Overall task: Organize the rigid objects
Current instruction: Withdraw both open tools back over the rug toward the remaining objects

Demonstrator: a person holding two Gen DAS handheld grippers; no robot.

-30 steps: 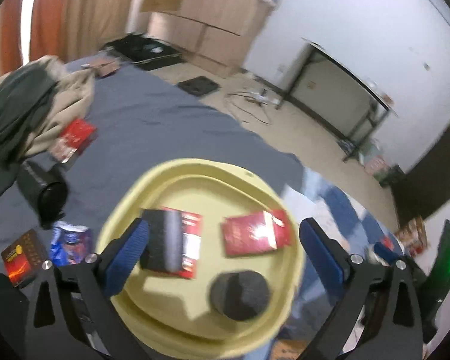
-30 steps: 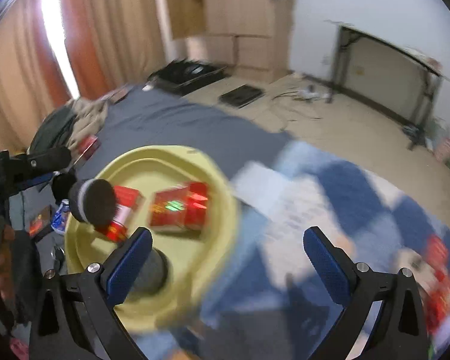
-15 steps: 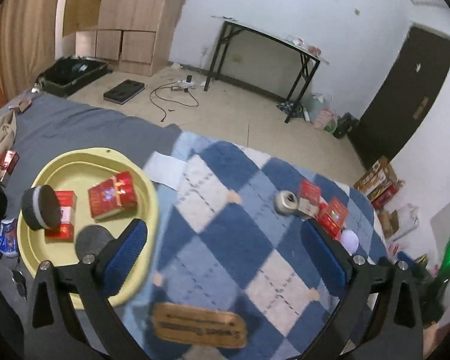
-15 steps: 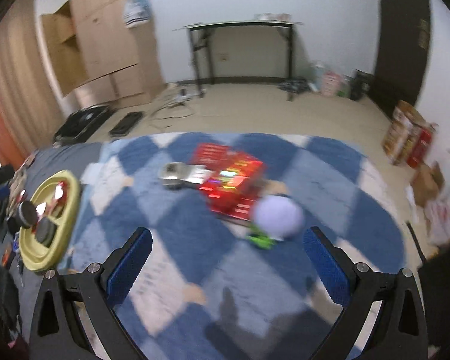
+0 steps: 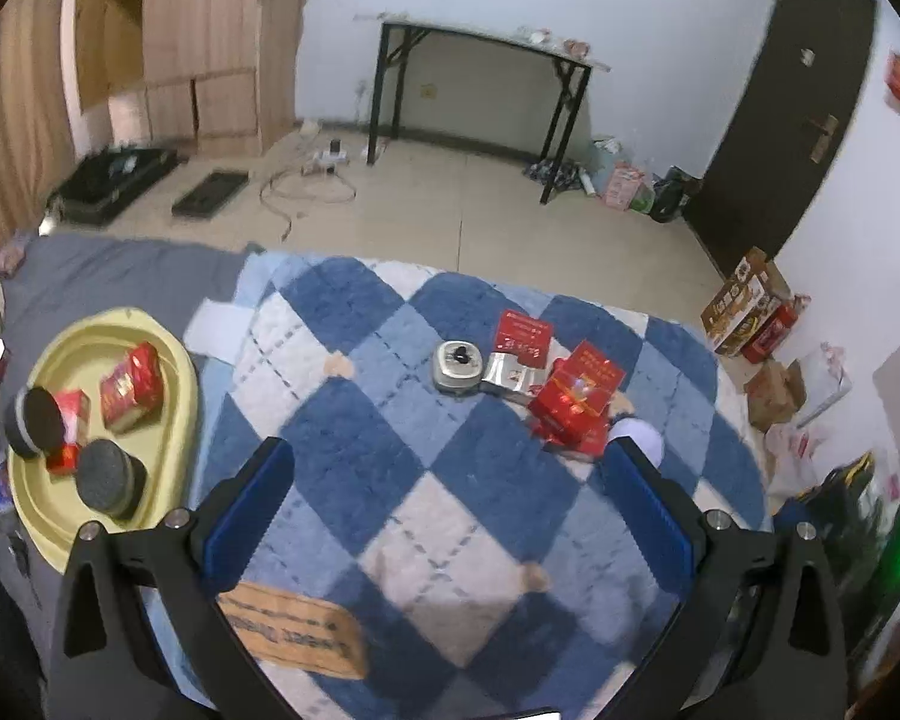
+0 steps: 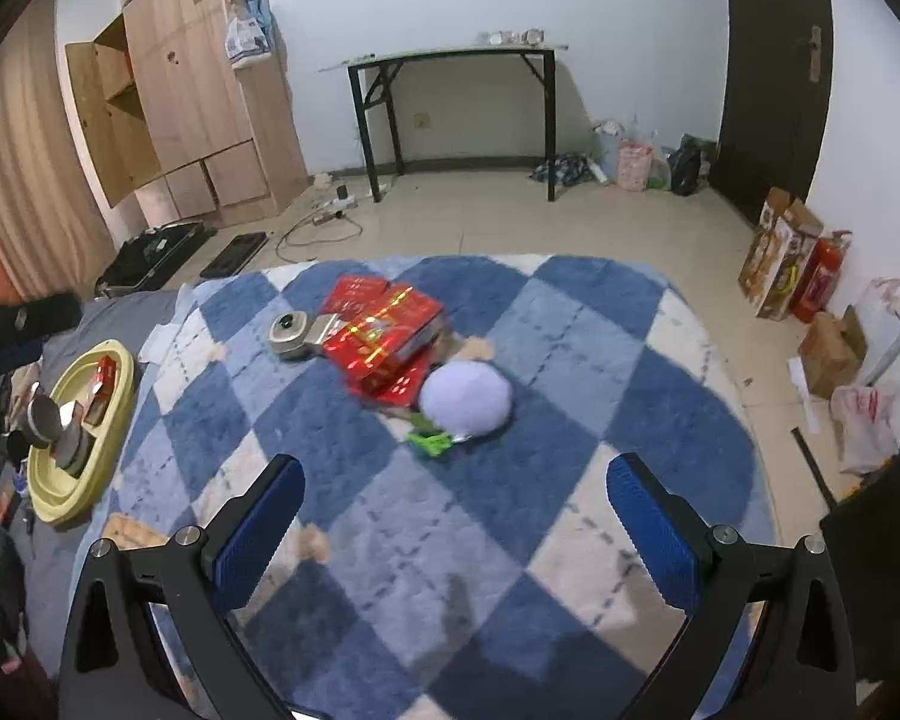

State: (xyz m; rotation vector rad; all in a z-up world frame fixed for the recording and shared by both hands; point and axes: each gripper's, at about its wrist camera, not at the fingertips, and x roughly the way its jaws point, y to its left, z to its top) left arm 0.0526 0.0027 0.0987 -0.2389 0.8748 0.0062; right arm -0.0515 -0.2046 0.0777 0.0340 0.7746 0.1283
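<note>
Left wrist view: left gripper spread wide, empty, above blue-white diamond-pattern rug. Round yellow plastic tray at left holds red boxes and two dark round pucks. Right wrist view: right gripper spread wide, empty; shiny red boxes, silver round tin, pale lavender dome clustered mid-rug.

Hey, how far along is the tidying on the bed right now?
Partly done: the yellow tray holds two red boxes and two round dark containers. Nothing is in hand; the left gripper and right gripper are open. Left on the blue rug: silver tin, red boxes, white ball.
</note>
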